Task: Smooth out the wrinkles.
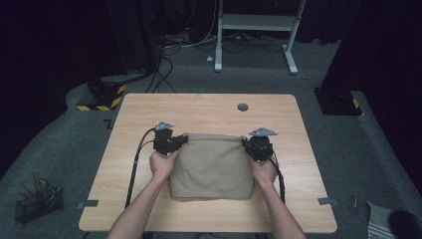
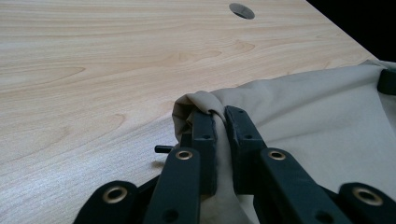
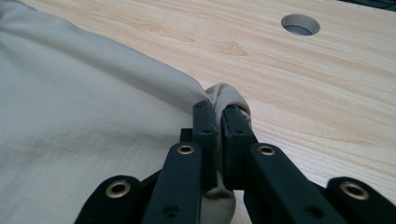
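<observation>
Left gripper [image 1: 183, 140] and right gripper [image 1: 246, 143] each have their jaws closed on a far corner of the beige cloth [image 1: 211, 167], which lies folded on the tabletop [image 1: 209, 107] in front of the person. Judged from this, folding is partly done; further folds or smoothing may remain. No legible writing appears.

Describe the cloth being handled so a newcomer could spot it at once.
Look at the wooden table. On its near half lies a folded beige cloth, its far corners pinched by the left tongs and right tongs. It is the table's only soft thing.
</observation>
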`<state>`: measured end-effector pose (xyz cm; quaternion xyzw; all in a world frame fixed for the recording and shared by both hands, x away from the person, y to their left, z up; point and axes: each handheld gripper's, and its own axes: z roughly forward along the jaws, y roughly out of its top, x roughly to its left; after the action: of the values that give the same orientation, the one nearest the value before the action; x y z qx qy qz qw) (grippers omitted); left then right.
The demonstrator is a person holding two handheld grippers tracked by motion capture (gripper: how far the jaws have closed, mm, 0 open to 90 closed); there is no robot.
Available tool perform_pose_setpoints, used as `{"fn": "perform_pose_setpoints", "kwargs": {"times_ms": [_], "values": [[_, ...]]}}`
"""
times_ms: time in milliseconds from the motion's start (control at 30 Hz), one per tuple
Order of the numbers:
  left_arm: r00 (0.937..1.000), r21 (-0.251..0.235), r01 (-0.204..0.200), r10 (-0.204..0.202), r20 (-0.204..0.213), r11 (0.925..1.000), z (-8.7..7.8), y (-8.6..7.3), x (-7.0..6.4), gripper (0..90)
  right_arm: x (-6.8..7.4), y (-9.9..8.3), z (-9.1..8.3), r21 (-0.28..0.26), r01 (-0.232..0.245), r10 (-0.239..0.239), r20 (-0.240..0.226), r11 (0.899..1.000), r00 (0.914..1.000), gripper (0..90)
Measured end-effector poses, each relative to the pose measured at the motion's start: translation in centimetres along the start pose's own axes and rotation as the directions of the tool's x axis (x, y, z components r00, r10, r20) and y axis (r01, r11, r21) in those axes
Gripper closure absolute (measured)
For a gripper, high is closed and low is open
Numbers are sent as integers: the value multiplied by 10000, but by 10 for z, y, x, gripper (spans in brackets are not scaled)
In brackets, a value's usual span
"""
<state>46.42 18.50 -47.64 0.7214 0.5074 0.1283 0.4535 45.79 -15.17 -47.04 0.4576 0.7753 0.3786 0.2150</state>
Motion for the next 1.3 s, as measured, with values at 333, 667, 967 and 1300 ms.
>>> {"fn": "perform_pose_setpoints", "kwargs": {"times_ms": [333, 667, 967, 1300], "values": [[10000, 81, 84, -84, -50, 9999, 6, -1, 3, 827, -1, -2, 8, 205, -111, 110, 52, 9997, 9999, 863], [9998, 193, 170, -168, -111, 9997, 12, -3, 5, 825, -3, -5, 15, 423, -209, 206, 64, 9989, 9998, 861], [9996, 354, 2, 7, -280, 9994, 14, -5, 4, 823, -5, -9, 24, 802, -241, 235, 84, 9965, 9997, 856], [9993, 512, 3, 16, -379, 9987, 18, -7, 4, 824, -4, -12, 32, 1013, -277, 272, 59, 9945, 9996, 858]]}}
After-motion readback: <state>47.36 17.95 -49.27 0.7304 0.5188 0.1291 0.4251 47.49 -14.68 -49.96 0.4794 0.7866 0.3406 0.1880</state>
